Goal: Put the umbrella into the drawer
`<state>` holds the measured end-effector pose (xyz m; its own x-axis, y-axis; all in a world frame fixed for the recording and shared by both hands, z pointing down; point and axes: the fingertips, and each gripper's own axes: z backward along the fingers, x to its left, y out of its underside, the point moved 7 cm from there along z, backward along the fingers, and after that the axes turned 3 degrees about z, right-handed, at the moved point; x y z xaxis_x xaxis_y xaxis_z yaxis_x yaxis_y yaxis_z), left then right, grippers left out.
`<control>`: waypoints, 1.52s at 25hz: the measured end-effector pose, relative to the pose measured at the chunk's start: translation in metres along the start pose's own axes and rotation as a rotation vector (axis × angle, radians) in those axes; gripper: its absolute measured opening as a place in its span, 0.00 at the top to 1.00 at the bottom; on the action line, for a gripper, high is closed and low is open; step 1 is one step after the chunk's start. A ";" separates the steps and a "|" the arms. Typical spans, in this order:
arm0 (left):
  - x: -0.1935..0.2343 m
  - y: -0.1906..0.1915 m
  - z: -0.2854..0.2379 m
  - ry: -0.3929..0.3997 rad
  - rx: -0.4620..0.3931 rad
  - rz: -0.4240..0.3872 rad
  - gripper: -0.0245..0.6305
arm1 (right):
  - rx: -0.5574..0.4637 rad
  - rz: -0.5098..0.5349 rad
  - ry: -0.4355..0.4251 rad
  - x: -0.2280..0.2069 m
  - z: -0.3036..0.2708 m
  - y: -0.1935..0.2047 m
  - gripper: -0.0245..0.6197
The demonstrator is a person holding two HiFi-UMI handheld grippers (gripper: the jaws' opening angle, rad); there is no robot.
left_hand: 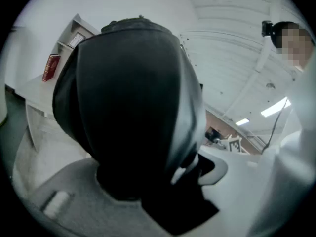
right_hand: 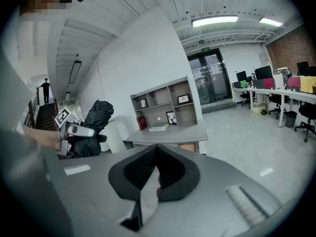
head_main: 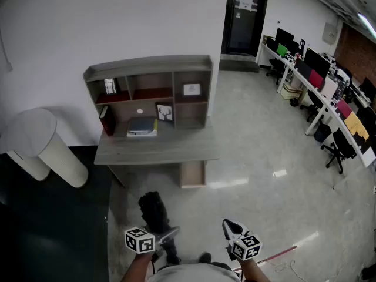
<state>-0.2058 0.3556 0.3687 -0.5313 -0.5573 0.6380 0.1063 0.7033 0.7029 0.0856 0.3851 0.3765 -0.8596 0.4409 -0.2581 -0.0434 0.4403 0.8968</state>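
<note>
Umbrella (head_main: 154,209) clamped in your left gripper (head_main: 167,234).
Only the right gripper view showed you the right gripper (right_hand: 154,172), jaws closed on nothing.

Left gripper (head_main: 166,235), marker cube on top: fingers closed on the black folded fabric umbrella (head_main: 154,207), whose bundle stands up just ahead of them. Right gripper (head_main: 230,225) near it, fingers drawn together to a point, nothing between. Well ahead of both pairs of fingers: grey wooden desk with shelf hutch (head_main: 164,148), a pulled-out light-wood drawer (head_main: 192,174) under its top. Far left of the fingers, two white cylinders (head_main: 53,148). Far right, a black swivel chair (head_main: 338,148).
</note>
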 end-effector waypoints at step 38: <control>-0.058 0.045 -0.072 -0.073 -0.018 0.024 0.53 | 0.001 -0.069 -0.049 -0.095 0.061 0.029 0.97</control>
<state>-0.1093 0.3877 0.3857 -0.5879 -0.5067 0.6306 0.1342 0.7076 0.6938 0.1966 0.4036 0.4054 -0.8289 0.4470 -0.3364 -0.1014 0.4713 0.8761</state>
